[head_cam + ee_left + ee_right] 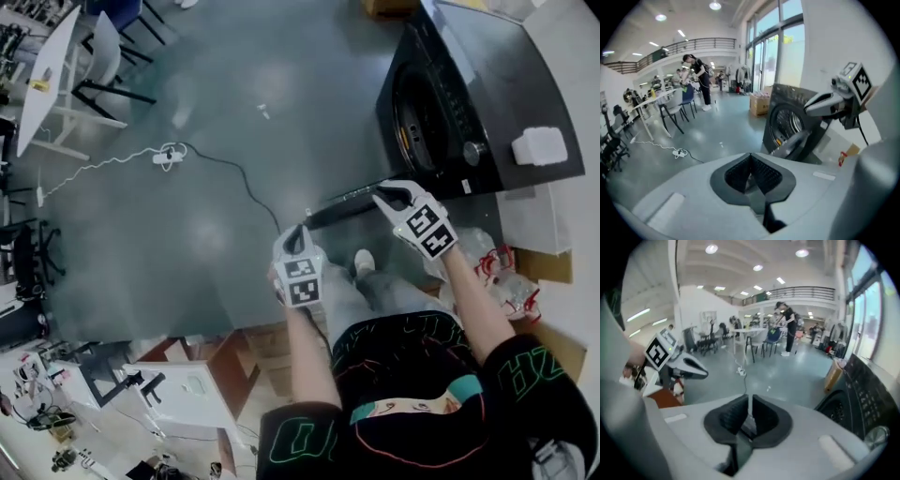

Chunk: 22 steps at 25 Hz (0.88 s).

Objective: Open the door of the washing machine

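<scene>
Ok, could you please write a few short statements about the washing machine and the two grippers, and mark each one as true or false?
1. The washing machine has its door swung open. True.
2. The left gripper grips the door's edge. False: its jaws are together on nothing, clear of the machine.
3. A small white object lies on the machine's top. True.
4. The power strip lies inside the drum. False: it lies on the floor, with its cables.
5. The right gripper is clamped on a cloth. False: only a narrow, empty gap shows between its pads.
</scene>
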Motion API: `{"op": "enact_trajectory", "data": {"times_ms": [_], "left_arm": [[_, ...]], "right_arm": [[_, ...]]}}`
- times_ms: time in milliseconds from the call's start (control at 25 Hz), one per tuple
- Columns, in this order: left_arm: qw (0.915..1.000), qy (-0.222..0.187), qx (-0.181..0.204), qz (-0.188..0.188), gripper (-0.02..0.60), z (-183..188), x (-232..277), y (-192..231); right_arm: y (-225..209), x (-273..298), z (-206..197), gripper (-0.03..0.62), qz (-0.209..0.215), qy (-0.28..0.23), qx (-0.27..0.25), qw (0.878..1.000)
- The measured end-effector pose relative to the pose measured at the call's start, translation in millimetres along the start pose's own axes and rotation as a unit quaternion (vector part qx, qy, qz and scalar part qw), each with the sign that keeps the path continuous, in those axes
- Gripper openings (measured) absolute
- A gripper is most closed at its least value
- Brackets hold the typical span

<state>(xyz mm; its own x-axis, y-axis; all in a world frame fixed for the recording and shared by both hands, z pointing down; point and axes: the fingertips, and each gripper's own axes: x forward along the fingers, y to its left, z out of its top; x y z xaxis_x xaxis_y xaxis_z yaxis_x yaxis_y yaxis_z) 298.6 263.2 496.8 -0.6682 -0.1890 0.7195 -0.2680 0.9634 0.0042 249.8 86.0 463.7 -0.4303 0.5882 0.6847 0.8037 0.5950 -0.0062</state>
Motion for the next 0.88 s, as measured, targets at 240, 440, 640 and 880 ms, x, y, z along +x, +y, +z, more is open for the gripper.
{"op": "enact_trajectory", "data": {"times_ms": [240,440,640,880], "left_arm": [[0.9782,-0.181,-0.090,0.046,0.011,156.6,-73.5,4.7],[0.9492,-0.289,-0.090,0.085,0.011,254.1,-132.2,-5.8],[0.9305,-0.328,-0.056,0.152,0.011,279.9,-159.1,-3.8],[0.9197,-0.349,-0.048,0.173,0.011,309.6,-172.5,10.9]], "right_arm": [[-60.6,-74.7,95.7,0.003,-0.062,-0.177,0.116,0.975],[-99.2,-137.4,153.7,0.003,-0.138,-0.261,0.157,0.943],[-114.5,-182.7,177.3,0.003,-0.192,-0.286,0.104,0.933],[-137.1,-203.6,199.6,0.003,-0.216,-0.309,0.097,0.921]]}}
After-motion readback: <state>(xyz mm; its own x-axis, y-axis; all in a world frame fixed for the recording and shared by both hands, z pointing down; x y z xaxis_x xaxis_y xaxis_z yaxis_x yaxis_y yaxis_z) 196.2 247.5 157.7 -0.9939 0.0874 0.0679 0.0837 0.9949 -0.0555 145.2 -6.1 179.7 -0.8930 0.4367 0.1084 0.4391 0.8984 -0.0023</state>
